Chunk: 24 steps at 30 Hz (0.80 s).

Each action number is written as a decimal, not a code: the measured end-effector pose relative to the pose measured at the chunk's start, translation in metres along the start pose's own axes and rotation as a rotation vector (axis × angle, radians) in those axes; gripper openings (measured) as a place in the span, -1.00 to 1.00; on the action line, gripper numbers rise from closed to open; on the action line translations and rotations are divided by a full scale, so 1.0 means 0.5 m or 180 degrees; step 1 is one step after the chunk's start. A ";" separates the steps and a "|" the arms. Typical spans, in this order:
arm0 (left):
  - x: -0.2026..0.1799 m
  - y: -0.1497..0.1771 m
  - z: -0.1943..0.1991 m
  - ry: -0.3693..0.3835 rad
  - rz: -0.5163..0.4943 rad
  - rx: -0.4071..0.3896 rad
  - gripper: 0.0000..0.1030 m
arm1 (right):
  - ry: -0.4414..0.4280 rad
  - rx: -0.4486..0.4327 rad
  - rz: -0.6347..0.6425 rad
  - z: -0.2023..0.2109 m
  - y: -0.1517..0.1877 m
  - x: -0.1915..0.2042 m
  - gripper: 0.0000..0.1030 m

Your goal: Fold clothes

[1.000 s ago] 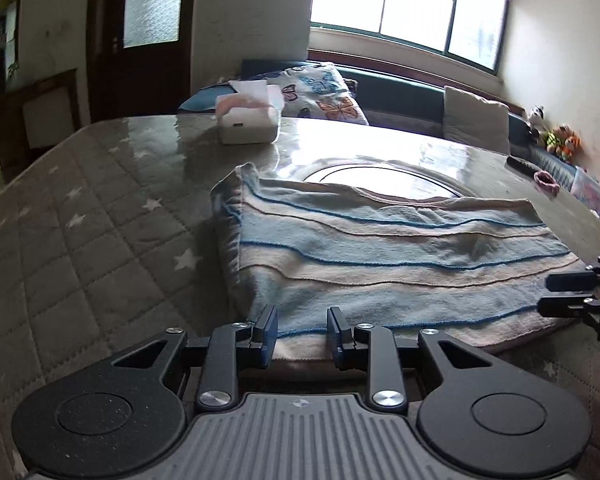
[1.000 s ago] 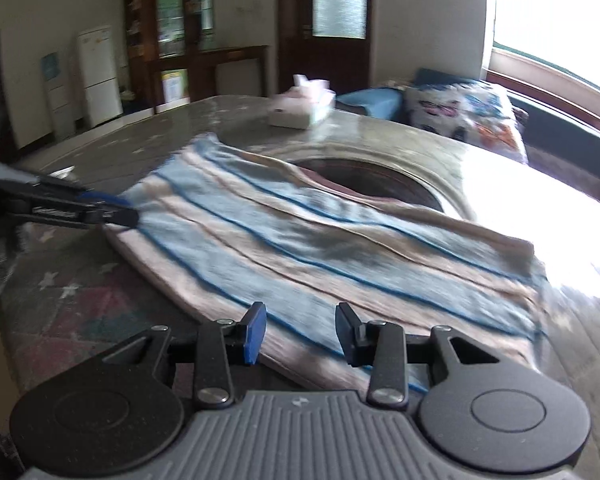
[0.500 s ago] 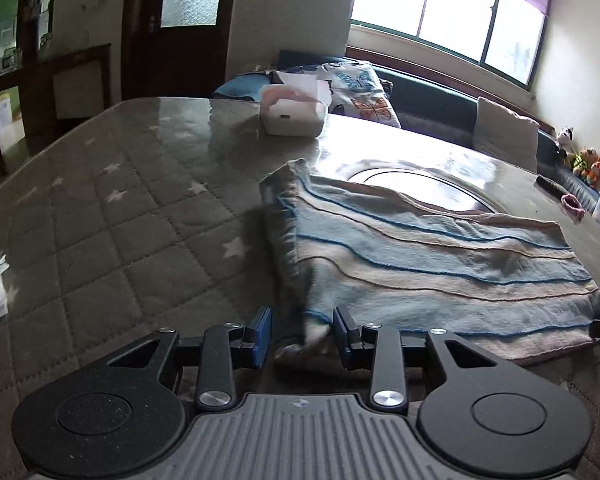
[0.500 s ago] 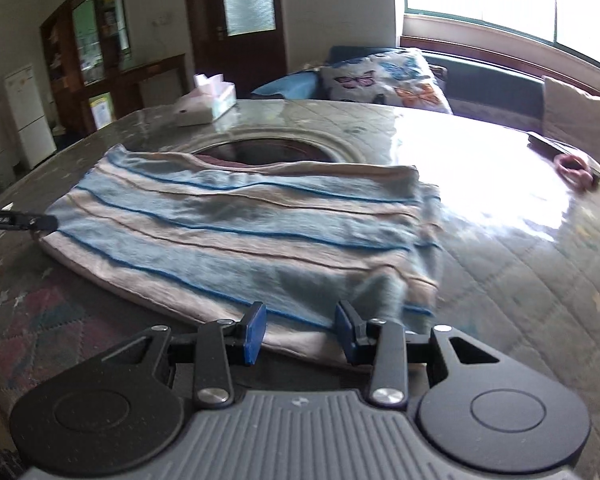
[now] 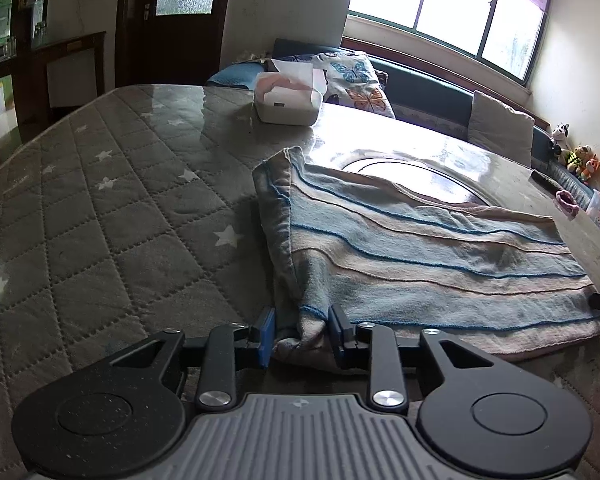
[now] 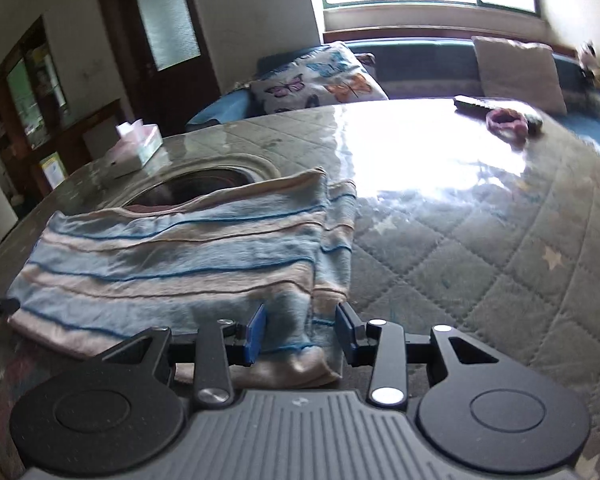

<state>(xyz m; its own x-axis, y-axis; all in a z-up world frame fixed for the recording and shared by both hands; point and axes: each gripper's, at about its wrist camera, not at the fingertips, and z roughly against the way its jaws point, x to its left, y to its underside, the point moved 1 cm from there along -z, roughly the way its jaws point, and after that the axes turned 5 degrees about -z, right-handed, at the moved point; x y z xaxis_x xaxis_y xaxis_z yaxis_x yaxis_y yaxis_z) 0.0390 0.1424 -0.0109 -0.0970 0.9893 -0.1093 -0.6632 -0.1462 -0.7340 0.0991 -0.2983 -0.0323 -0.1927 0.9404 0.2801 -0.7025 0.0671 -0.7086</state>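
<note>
Jaws of the left gripper closing, now around the striped garment's corner.

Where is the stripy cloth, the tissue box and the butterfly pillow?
stripy cloth [image 5: 440, 264], left wrist view, middle of its top layer.
tissue box [image 5: 288, 104], left wrist view, on its white front side.
butterfly pillow [image 6: 320, 76], right wrist view, middle of its printed face.

Left tongs closing — right tongs part-open, both angled down.
</note>
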 end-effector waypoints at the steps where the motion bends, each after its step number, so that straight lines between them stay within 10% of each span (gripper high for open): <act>1: 0.000 0.000 0.000 0.0002 0.0002 0.0004 -0.42 | -0.0008 -0.0005 -0.0036 -0.002 0.001 -0.002 -0.25; 10: 0.002 -0.003 0.000 0.0048 0.0043 0.0056 -0.47 | -0.0030 -0.0024 -0.0077 0.000 0.008 -0.006 -0.19; 15: -0.003 -0.001 0.003 0.0099 0.0033 0.0086 -0.52 | -0.0099 -0.0033 -0.0074 0.010 0.008 -0.005 -0.86; 24: -0.082 0.033 0.030 0.0578 -0.0176 0.0231 -0.54 | 0.0252 -0.0017 0.0032 0.072 0.018 -0.046 -0.89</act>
<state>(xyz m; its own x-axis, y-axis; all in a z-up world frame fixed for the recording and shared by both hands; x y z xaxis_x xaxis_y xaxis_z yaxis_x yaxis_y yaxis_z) 0.0208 0.0992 -0.0084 0.0721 0.9783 -0.1940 -0.7162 -0.0846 -0.6928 0.0728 -0.3312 -0.0218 -0.1448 0.9644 0.2211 -0.6971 0.0591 -0.7145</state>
